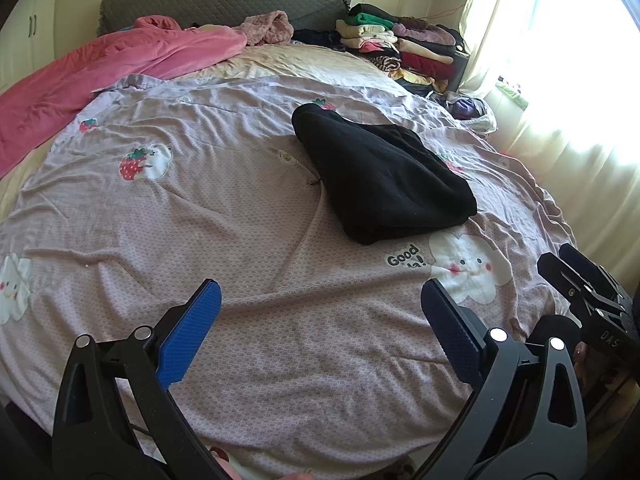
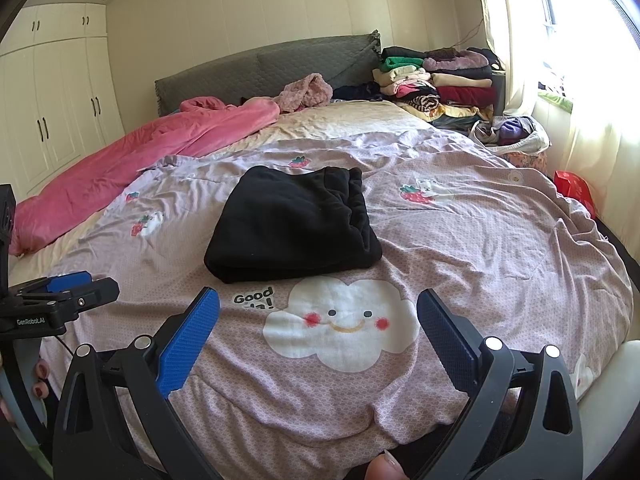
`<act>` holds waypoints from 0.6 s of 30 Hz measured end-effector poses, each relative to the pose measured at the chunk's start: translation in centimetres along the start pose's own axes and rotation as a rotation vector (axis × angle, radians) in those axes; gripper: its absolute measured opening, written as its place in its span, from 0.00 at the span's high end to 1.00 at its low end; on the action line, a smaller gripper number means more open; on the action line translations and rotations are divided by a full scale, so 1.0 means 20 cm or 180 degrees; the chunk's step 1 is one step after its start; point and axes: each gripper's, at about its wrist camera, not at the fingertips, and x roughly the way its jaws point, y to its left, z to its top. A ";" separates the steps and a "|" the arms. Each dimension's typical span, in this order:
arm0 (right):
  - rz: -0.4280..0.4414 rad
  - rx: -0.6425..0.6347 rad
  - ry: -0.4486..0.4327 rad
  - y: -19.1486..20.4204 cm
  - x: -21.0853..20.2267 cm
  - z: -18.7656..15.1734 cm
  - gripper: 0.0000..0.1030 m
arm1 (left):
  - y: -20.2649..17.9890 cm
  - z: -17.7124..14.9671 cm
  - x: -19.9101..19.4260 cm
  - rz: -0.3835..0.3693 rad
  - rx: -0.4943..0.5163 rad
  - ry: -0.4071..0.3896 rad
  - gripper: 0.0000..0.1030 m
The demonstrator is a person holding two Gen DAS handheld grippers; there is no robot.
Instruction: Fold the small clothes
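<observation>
**Q:** so where are your hands at right now?

**Me:** Both low at the foot of the bed [image 2: 500, 216], pointing up toward the headboard [image 2: 264, 68]. My left gripper [image 1: 320, 320] has its blue pads spread wide, nothing between them, hovering over the lilac cartoon-print cover [image 1: 200, 220]. My right gripper [image 2: 318, 322] is the same deal: pads wide apart, empty, sitting right over the smiling cloud print [image 2: 344, 324]. They're side by side; from the right wrist view I can see the left one poking in at the left edge, and from the left wrist view the right one shows at the far right.

**Q:** and the clothes?

**Me:** The black garment [image 2: 292, 224] is folded into a compact bundle lying flat on the cover, just past the cloud print and the "Good" lettering [image 2: 253, 297], ahead of both grippers and not touching either. Waistband end looks like it faces the headboard.

**Q:** anything else around?

**Me:** A pink blanket [image 2: 132, 164] bunched along the left side, and stacks of folded clothes [image 2: 440, 80] by the window at the far right corner.
</observation>
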 end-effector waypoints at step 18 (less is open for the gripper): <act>-0.0010 -0.0010 0.0002 0.00 0.00 0.00 0.04 | -0.01 -0.01 -0.01 -0.0029 0.0008 0.0008 0.09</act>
